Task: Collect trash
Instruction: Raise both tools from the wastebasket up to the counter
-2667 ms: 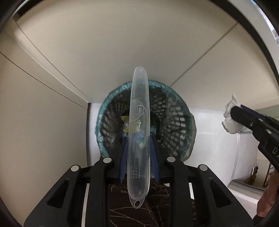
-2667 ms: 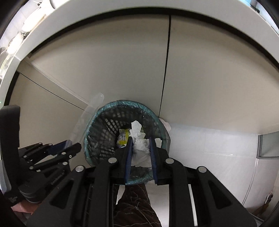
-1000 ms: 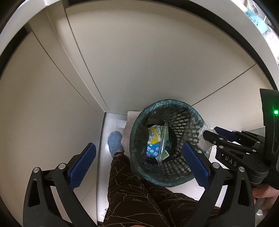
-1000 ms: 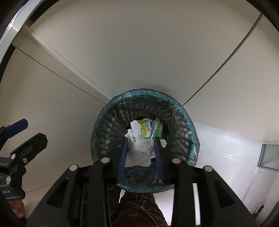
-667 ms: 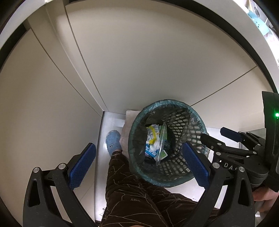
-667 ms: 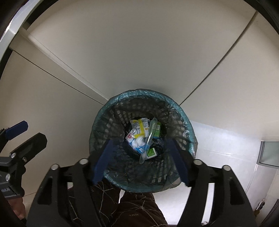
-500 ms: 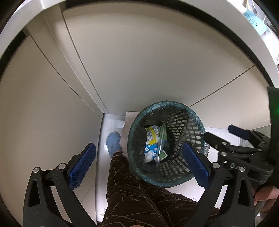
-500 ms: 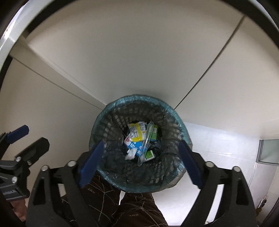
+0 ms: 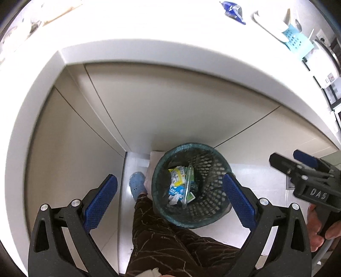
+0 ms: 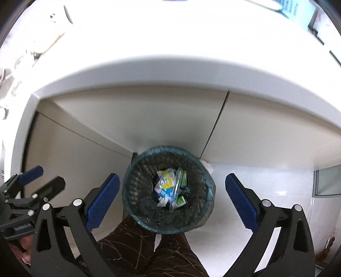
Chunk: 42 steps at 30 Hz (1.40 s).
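Observation:
A teal mesh waste bin [image 9: 191, 146] [image 10: 164, 148] stands on the floor against the cabinet. Inside it lie a yellow packet [image 9: 177, 174] [image 10: 165, 178], a clear plastic case [image 9: 188, 185] [image 10: 175, 189], a blue packet [image 9: 177, 189] and a crumpled white tissue [image 9: 173, 199] [image 10: 162, 201]. My left gripper [image 9: 169, 187] hangs open high above the bin, with nothing between its fingers. High over the bin too, my right gripper [image 10: 172, 185] has jaws still opening, and they hold nothing. Each gripper shows at the edge of the other's view, held by a hand.
A white counter edge [image 9: 149, 55] juts out above beige cabinet doors [image 9: 170, 110]. On the counter lie a blue packet [image 9: 233, 10] and a light blue basket [image 9: 295, 38]. A person's leg in brown patterned trousers [image 9: 162, 240] and a blue slipper [image 9: 137, 185] are beside the bin.
My right gripper opened and the white tissue dropped into the bin. Both grippers rose, so the bin looks smaller and the counter top has come into view.

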### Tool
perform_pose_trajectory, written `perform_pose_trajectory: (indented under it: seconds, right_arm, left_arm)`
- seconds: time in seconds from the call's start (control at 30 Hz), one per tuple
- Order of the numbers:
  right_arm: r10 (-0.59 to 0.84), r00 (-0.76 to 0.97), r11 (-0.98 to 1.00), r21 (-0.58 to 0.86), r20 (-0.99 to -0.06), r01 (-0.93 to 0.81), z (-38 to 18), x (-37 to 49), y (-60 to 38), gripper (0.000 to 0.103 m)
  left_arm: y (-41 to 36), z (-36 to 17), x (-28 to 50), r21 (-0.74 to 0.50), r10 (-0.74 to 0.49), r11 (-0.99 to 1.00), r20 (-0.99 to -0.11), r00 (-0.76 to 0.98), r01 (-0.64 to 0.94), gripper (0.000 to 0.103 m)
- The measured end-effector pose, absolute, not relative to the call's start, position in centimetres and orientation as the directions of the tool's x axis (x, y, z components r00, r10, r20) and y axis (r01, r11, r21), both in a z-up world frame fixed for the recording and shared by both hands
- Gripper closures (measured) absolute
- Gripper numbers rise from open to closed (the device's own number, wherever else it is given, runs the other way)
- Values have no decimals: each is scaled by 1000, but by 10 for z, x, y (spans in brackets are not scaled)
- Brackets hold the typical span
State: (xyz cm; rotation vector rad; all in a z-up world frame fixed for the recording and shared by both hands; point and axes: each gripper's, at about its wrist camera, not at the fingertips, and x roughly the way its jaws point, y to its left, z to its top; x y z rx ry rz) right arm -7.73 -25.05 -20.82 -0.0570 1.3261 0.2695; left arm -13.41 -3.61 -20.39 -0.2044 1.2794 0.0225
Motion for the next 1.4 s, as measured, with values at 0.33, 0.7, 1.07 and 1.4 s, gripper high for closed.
perform_pose_trajectory:
  seconds: [0.33,0.7,1.07,1.4]
  right_arm:
    - [173,355,956,70,-919,-285,-122,-68,-247,8]
    - [189,451,955,57,-872,-291,-69,-49,-250,8]
    - [211,511,956,67,-833,-286,-33,-13,-253,8]
    - [208,528,953,50,-823,-298,-22,39,-248,8]
  left_arm:
    - [-47,-139,-119,-103,-67,991,-940,336,-90,6]
    - [-45,-90,-90,-107,-65,990,-923,379,-91,6]
    - [-36,-51,-49,-125,-74,987,-914,399,-104,6]
    - [-22,-34,5,-122,-67,987,-905,420,-104,6]
